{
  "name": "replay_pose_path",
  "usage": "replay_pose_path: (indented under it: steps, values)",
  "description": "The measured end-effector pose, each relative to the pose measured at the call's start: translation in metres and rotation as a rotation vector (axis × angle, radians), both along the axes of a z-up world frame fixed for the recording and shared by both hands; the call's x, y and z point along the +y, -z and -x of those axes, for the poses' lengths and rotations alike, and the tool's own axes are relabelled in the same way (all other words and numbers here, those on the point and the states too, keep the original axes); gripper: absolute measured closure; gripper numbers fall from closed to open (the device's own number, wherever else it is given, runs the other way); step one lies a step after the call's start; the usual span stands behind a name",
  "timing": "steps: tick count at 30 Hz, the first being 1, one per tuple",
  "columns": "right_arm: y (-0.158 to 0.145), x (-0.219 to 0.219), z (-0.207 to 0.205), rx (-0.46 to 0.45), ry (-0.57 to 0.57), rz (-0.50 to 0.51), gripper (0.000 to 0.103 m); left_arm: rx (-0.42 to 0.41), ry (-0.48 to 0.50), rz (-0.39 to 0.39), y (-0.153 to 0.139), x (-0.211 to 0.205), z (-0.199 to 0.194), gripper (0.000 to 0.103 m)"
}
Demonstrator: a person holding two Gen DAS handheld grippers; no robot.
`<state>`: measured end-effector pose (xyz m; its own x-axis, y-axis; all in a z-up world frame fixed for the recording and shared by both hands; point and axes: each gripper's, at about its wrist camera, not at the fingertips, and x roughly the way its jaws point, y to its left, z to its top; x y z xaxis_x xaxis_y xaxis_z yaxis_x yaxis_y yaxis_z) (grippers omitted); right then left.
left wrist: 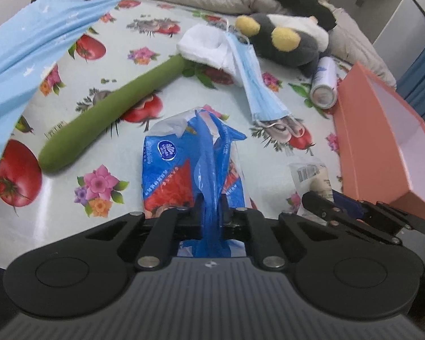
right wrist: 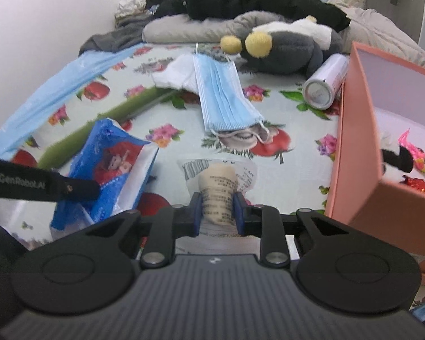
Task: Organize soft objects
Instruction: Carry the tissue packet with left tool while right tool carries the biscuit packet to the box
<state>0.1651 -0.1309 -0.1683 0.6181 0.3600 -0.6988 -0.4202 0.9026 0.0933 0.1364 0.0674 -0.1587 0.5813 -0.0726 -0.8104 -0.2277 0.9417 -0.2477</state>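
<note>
Left-wrist view: your left gripper (left wrist: 211, 206) was clamped on the blue tissue pack (left wrist: 195, 164), which lay on the flowered cloth (left wrist: 155, 42) beside the green plush (left wrist: 110, 107).

Right-wrist view: your right gripper (right wrist: 217, 205) squeezed a clear packet (right wrist: 216, 181), perhaps socks, near the pink box (right wrist: 351, 147).

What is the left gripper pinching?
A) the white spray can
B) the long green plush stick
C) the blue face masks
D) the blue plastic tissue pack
D: the left gripper has its jaws closed on the crinkled wrapper of the blue plastic tissue pack; the other things lie untouched farther off.
</note>
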Motion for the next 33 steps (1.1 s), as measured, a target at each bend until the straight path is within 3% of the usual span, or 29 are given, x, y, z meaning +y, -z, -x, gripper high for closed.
replay_pose_path:
  steps: [18, 33]
  values:
    - [-0.094, -0.024, 0.032, -0.123, 0.027, -0.086, 0.076, -0.187, 0.07, 0.001, -0.111, -0.022, 0.043, 0.094]
    - [-0.16, -0.067, 0.054, -0.263, 0.081, -0.128, 0.076, -0.336, 0.158, 0.037, -0.176, -0.066, 0.059, 0.093]
